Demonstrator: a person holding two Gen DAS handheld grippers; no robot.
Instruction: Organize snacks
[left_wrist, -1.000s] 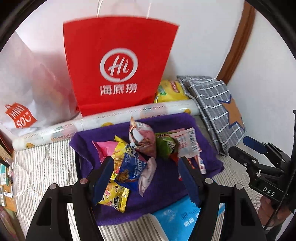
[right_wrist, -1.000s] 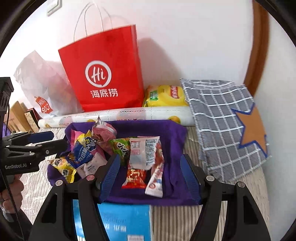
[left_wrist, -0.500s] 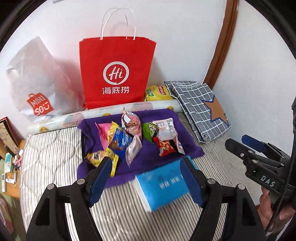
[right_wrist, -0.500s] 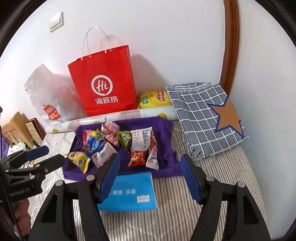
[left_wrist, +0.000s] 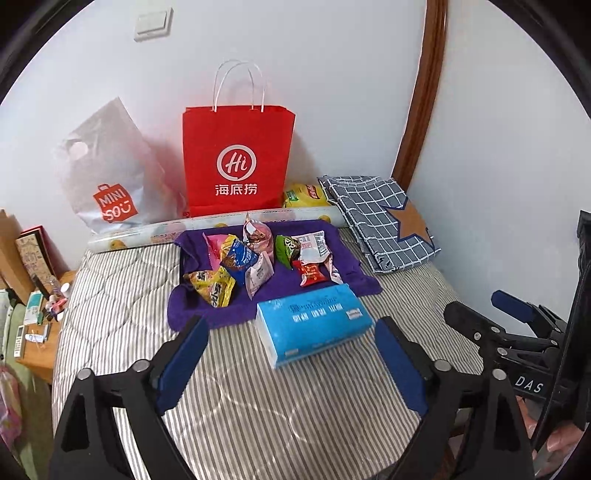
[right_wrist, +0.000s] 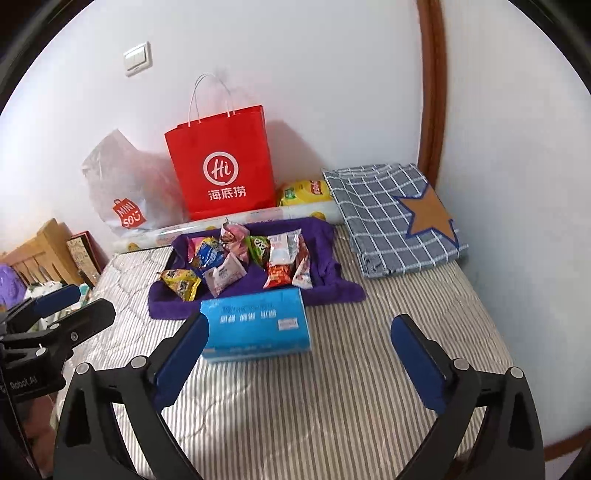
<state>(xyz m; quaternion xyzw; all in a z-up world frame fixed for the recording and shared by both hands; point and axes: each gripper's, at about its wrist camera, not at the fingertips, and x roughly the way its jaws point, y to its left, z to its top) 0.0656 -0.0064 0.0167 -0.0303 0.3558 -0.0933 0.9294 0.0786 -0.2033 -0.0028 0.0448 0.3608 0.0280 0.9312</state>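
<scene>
a red paper bag (left_wrist: 236, 158) with white handles and a white "hi" logo stands against the wall, a translucent miniso plastic bag (left_wrist: 107, 177) leaning just to its left. a printed roll (left_wrist: 207, 227) lies along the wall at their foot. a folded grey checked cloth (right_wrist: 391, 218) with a tan star sits in the corner beside a brown wooden trim (right_wrist: 430, 92). a light switch (right_wrist: 137, 59) is on the wall. the striped mattress (left_wrist: 258, 398) fills the foreground; a cluttered wooden side table (left_wrist: 33, 332) stands at its left.
</scene>
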